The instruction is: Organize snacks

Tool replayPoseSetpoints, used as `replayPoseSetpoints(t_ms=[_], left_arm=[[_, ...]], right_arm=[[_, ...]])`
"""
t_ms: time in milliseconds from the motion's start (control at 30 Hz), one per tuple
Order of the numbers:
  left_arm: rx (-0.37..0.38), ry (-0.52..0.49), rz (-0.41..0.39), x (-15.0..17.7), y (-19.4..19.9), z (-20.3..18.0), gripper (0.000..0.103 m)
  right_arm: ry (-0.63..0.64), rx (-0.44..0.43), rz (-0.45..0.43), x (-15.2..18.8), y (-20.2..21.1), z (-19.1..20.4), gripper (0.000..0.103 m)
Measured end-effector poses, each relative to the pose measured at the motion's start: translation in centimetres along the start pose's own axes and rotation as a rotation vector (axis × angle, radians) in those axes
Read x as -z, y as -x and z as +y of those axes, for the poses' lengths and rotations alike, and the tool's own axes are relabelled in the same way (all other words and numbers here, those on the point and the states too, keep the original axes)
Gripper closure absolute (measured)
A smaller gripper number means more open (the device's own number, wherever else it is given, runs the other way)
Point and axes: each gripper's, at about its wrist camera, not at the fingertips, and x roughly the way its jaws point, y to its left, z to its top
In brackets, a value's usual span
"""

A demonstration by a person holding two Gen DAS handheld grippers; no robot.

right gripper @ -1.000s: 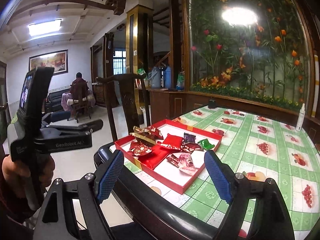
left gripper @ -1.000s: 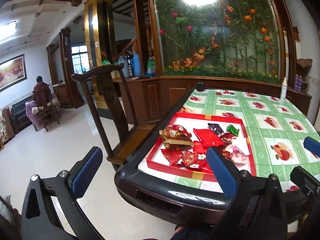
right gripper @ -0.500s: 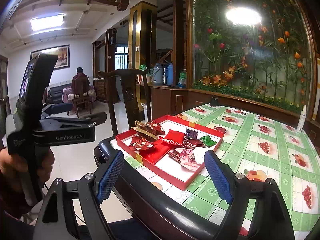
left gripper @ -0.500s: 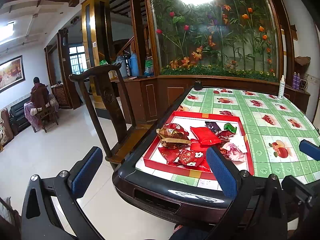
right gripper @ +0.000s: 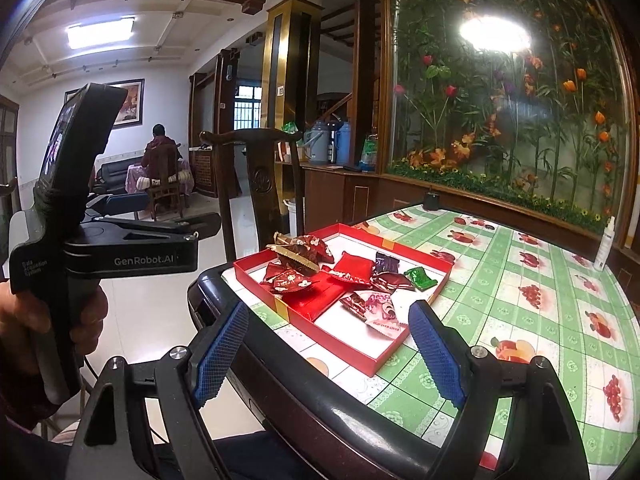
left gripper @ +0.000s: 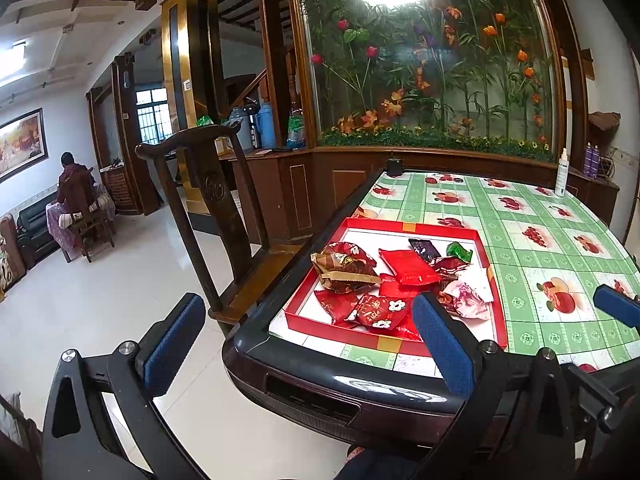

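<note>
I hold my left hand-held gripper [left gripper: 308, 352] low in front of the near corner of the table [left gripper: 560, 216], its two blue, finely ribbed pads spread wide with nothing between them. My right hand-held gripper [right gripper: 332, 352] sits beside it, likewise spread open and empty, its blue pads [right gripper: 436, 356] showing a mesh-like texture on black plastic arms with silver screws. In the right view my left hand [right gripper: 52, 320] wraps the black handle of the other tool.

The table has a thick, glossy dark rim with rounded corners, and its top is covered with a smooth green-and-white checked cloth printed with red fruit. On that cloth, near the corner closest to me, lies a shallow rectangular red box [left gripper: 392, 342] with a white floor and low cardboard walls. The snacks [left gripper: 400, 276] lie heaped inside it: crinkled shiny foil packets, mostly red, some with white flowers, one flat red pouch [left gripper: 408, 266], a gold-edged brown wrapper [left gripper: 344, 272] with a saw-tooth seal, a small dark purple packet [left gripper: 424, 248], a green twist of foil [left gripper: 460, 250] and a pink-and-white packet [right gripper: 376, 308] nearest the right side of the box.

A dark carved wooden chair [left gripper: 212, 200] stands just beside the table's left edge on pale glossy floor tiles. A white spray bottle [left gripper: 562, 174] stands upright at the far edge.
</note>
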Motion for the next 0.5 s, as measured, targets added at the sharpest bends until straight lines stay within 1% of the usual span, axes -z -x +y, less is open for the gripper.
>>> replayPoseSetpoints(t_ms=[233, 367, 500], left_arm=[[-0.002, -0.002, -0.001, 0.0, 0.1, 0.1, 0.000], [-0.022, 0.005, -0.012, 0.0, 0.2, 0.4, 0.000], [-0.022, 0.013, -0.013, 0.0, 0.2, 0.7, 0.000]], right_arm=[[-0.060, 0.030, -0.045, -0.3, 0.7, -0.9, 0.019], [-0.077, 0.032, -0.047, -0.5, 0.8, -1.2, 0.019], [-0.068, 0.019, -0.035, -0.5, 0.6, -0.8, 0.019]])
